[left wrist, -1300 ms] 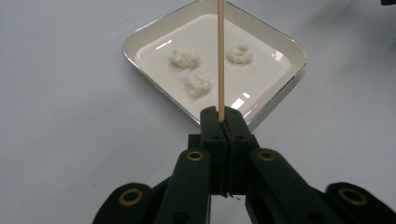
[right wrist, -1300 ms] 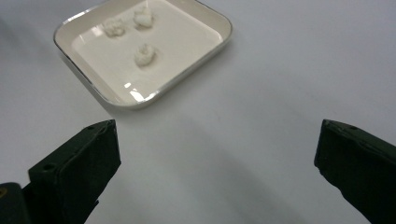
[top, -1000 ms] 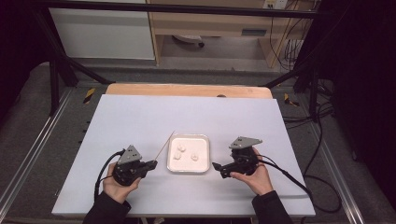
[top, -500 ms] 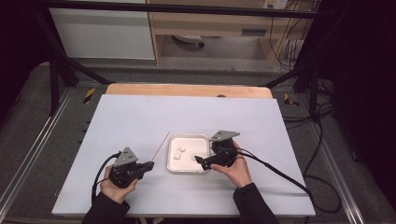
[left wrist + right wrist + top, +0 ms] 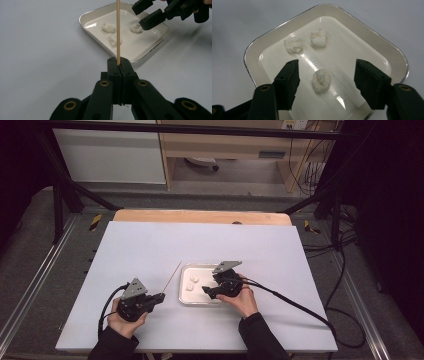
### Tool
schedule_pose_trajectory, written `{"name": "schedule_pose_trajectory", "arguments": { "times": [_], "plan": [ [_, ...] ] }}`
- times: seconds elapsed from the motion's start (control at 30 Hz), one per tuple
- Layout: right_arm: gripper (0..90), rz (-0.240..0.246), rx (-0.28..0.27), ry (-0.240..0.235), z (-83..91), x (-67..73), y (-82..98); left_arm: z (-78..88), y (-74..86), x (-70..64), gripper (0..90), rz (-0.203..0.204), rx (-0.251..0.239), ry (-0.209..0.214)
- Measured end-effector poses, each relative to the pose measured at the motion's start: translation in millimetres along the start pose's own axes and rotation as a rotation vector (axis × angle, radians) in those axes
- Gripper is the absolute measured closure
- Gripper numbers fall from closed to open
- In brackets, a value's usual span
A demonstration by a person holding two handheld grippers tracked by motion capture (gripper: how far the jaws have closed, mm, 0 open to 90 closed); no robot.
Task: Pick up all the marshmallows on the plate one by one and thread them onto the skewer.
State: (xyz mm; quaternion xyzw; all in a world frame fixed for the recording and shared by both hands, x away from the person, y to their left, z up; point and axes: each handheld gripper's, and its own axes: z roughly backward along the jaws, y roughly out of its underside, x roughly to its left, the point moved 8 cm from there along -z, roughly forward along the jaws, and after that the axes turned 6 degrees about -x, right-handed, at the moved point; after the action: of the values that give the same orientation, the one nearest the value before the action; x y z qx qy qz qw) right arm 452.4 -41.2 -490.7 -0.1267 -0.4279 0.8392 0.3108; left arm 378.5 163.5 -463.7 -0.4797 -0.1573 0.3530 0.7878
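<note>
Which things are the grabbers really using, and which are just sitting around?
In use:
- left gripper, shut on the wooden skewer
- right gripper, fingers just closing, apart around one white lump
- white tray
- two more lumps

Just around:
- cart wheel behind the table
- cables on the floor

Table (image 5: 150,250): pale grey top, wooden strip along the far edge. One white tray (image 5: 186,296) is set directly on it, near the front.
</note>
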Motion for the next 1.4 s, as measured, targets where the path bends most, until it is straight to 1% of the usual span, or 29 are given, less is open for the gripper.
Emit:
{"name": "schedule_pose_trajectory", "arguments": {
  "times": [0.07,0.1,0.23,0.43,0.67,1.0,1.1,1.17,1.27,1.4],
  "plan": [
    [45.3,0.005,0.002,-0.003,-1.4,0.6,1.4,-0.6,0.4,-0.4,88.5,-0.002,0.003,0.003],
    [47.5,0.001,0.002,0.003,-1.8,0.6,1.9,-0.7,0.3,-0.6,88.5,-0.001,0.001,0.002],
    [55.3,-0.018,0.001,-0.004,-4.9,1.6,3.5,-0.3,-0.2,-0.9,88.5,-0.001,-0.002,0.003],
    [61.3,-0.01,0.015,-0.01,-9.6,2.6,9.2,-0.7,0.5,-1.0,88.5,-0.001,0.001,0.004],
    [68.9,-0.006,0.01,-0.003,-9.1,2.1,10.3,-1.5,0.9,-1.8,88.5,-0.003,0.004,0.006],
    [74.3,-0.028,-0.006,-0.015,-7.8,1.6,10.9,-1.5,0.5,-3.1,88.5,-0.005,0.0,0.008],
    [74.9,-0.033,-0.026,-0.023,-3.1,1.3,7.3,-1.5,0.0,-4.1,88.5,-0.006,-0.003,0.01],
    [75.0,-0.043,-0.044,-0.032,2.9,1.5,3.7,-1.6,-0.4,-5.2,88.5,-0.008,-0.005,0.012],
    [75.1,-0.046,-0.075,-0.046,15.0,2.2,-3.2,-2.2,-1.0,-7.6,88.5,-0.009,-0.008,0.018],
    [75.0,-0.062,-0.138,-0.078,34.1,4.5,-14.9,-4.0,-1.9,-12.8,88.5,-0.012,-0.011,0.029]
  ]
}}
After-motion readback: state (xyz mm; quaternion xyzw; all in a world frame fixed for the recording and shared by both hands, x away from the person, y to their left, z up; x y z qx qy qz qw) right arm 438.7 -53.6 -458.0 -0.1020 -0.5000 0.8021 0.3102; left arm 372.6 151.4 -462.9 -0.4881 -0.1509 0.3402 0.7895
